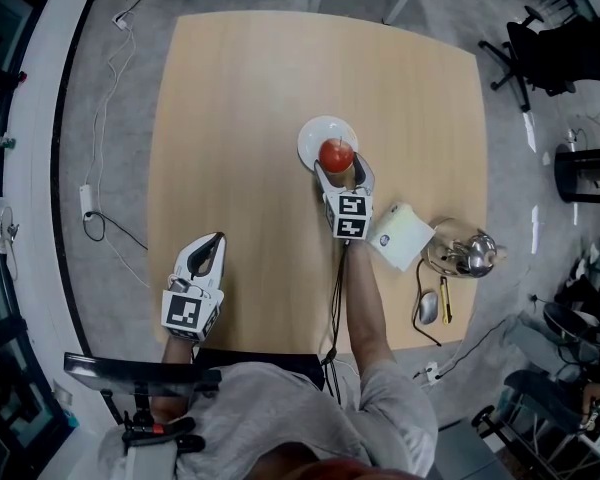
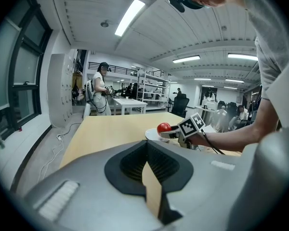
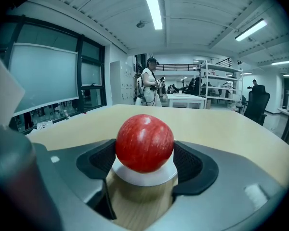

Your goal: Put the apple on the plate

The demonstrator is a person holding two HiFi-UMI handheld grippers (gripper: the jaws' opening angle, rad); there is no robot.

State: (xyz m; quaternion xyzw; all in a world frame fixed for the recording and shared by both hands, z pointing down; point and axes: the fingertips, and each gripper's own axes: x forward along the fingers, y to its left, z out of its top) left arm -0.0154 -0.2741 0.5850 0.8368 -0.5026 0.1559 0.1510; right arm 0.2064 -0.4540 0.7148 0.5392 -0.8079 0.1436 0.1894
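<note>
The red apple [image 1: 335, 155] sits between the jaws of my right gripper [image 1: 338, 171], which is shut on it just above the near edge of the white plate [image 1: 315, 133]. In the right gripper view the apple [image 3: 144, 142] fills the centre, both dark pads pressing its sides, with the plate [image 3: 145, 175] showing right under it. From the left gripper view, the apple [image 2: 164, 127] and plate [image 2: 151, 134] lie ahead on the right. My left gripper [image 1: 208, 250] hovers at the table's near left, shut and holding nothing.
On the wooden table [image 1: 240, 118], to the right of my right arm, lie a white box [image 1: 400, 235], a glass kettle [image 1: 465, 253], a mouse [image 1: 427, 306] and a yellow tool [image 1: 446, 303]. An office chair [image 1: 540, 53] stands beyond the table's right corner.
</note>
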